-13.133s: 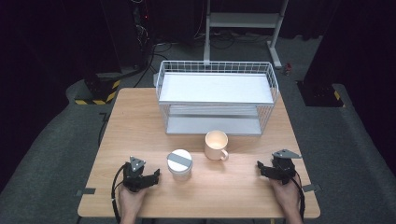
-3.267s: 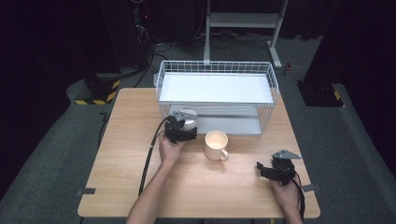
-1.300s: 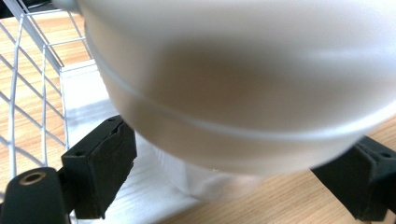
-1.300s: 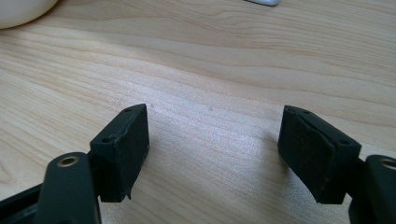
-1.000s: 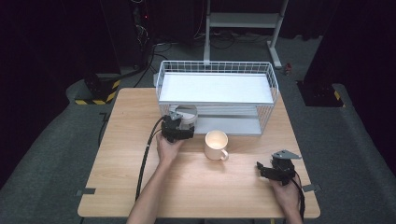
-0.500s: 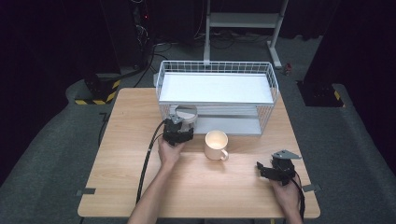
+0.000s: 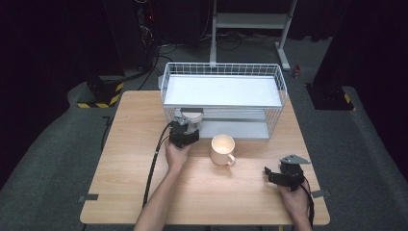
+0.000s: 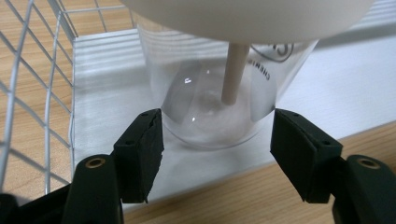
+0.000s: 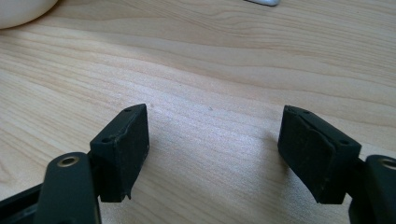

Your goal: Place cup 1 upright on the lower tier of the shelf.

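Note:
A clear plastic cup (image 8: 210,93) with a white lid (image 7: 192,115) and a pale stick inside stands on the lower shelf (image 8: 327,84) of the white wire rack (image 7: 221,91), at its left end. My left gripper (image 8: 217,149) reaches in from the table side. Its jaws have just been closing, and its pads (image 8: 140,154) now press on both sides of the cup's base. In the high view the left gripper (image 7: 186,124) sits at the rack's front left corner. My right gripper (image 7: 270,174) rests open on the table at the front right, with bare wood between its pads (image 9: 123,149).
A cream mug (image 7: 223,149) stands on the wooden table (image 7: 130,183) just in front of the rack, right of my left hand; its edge (image 9: 18,11) shows in the right gripper view. The rack's wire side wall (image 8: 32,84) is close to the left jaw.
The cup, which stood on the table earlier, is now on the rack's lower shelf. Over the last second my left hand has barely shifted. The right hand has stayed still.

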A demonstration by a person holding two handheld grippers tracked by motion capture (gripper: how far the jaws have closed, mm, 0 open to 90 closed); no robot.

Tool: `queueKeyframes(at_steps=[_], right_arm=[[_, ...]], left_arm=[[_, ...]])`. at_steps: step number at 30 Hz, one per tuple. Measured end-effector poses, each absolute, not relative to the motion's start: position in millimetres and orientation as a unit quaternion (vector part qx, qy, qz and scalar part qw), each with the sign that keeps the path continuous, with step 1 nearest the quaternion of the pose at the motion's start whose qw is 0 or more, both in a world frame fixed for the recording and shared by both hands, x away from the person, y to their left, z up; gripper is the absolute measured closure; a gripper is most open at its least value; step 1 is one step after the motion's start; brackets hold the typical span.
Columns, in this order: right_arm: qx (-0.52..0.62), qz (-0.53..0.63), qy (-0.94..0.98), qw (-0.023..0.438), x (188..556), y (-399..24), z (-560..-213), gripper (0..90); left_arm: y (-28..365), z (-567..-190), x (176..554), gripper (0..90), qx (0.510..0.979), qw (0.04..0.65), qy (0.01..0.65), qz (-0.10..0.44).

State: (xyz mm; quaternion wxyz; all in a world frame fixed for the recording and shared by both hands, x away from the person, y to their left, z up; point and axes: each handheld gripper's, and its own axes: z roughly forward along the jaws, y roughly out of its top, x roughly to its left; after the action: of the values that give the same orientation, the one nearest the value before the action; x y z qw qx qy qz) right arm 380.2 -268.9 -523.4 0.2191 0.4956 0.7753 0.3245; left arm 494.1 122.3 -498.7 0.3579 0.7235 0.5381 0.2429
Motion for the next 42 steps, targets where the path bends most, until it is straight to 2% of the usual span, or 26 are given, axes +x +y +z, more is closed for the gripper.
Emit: queueKeyframes(at_steps=[19,42], right_arm=[[0.496,0.325,0.775,0.219,380.2,-268.9,-523.4,25.2],[0.496,0.325,0.775,0.219,380.2,-268.8,-523.3,25.2]], left_arm=[[121.7,-502.8,504.9,35.4,0.719,0.350,0.550,0.239],[135.2,-489.9,461.8,27.0,0.731,0.376,0.524,0.222]])
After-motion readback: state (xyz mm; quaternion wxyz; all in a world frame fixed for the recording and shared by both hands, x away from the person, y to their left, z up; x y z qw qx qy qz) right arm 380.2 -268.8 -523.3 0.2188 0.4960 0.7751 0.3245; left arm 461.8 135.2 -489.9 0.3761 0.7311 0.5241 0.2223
